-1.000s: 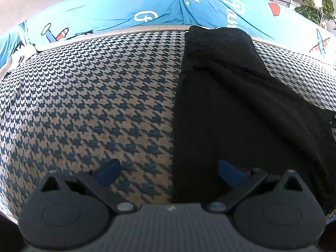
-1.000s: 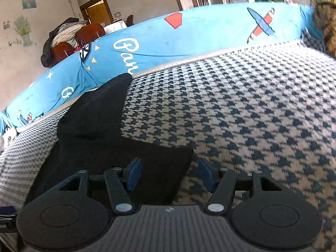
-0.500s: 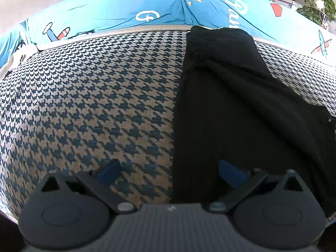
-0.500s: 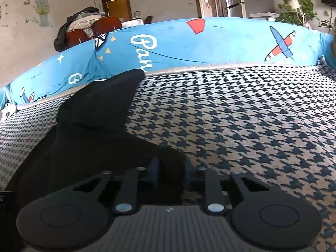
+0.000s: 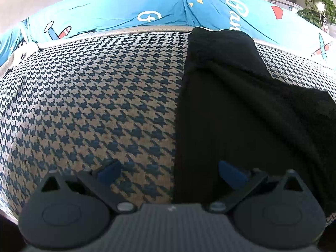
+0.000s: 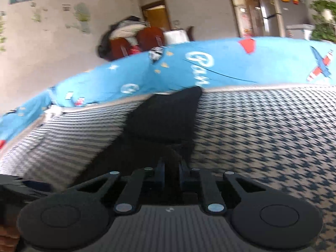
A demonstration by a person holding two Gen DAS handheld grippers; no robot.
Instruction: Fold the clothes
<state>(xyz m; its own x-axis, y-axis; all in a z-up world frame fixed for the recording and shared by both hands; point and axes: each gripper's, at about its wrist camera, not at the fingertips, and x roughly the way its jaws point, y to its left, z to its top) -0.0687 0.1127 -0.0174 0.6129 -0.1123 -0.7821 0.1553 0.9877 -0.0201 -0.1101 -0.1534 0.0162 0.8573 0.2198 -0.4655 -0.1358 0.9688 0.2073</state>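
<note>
While the right gripper [image 6: 171, 173] has just been closing, its jaws now stand nearly together and pinch a raised fold of the black garment [image 6: 166, 117] between the pads. The right wrist view is motion-blurred, so fine detail of the cloth at the pads cannot be made out.

The left gripper [image 5: 171, 171] has its jaws spread wide with nothing between them. Its blue fingertips [image 5: 109, 171] hover over the surface, one above the patterned cover and the other above the black garment [image 5: 231, 109]; whether they touch cannot be told.

The garment lies lengthwise on the houndstooth cover [image 5: 94, 105], running from the near edge of the left wrist view to the far edge of the cover. Its far portion is folded over into a narrower band, and a diagonal crease crosses the middle. In the right wrist view the near corner is lifted off the cover at the jaws.

Behind the cover runs a blue printed sheet [image 5: 147, 6]. White script lettering is printed on it; the letters "Pa" or similar can be read at the right, and a single looped capital stands further left; the full word is not legible. Printed aeroplanes, stars and triangles accompany the lettering.

Beyond the sheet, the right wrist view shows a wall [image 6: 52, 42], a doorway [image 6: 156, 15] and a potted plant [image 6: 323, 16].
</note>
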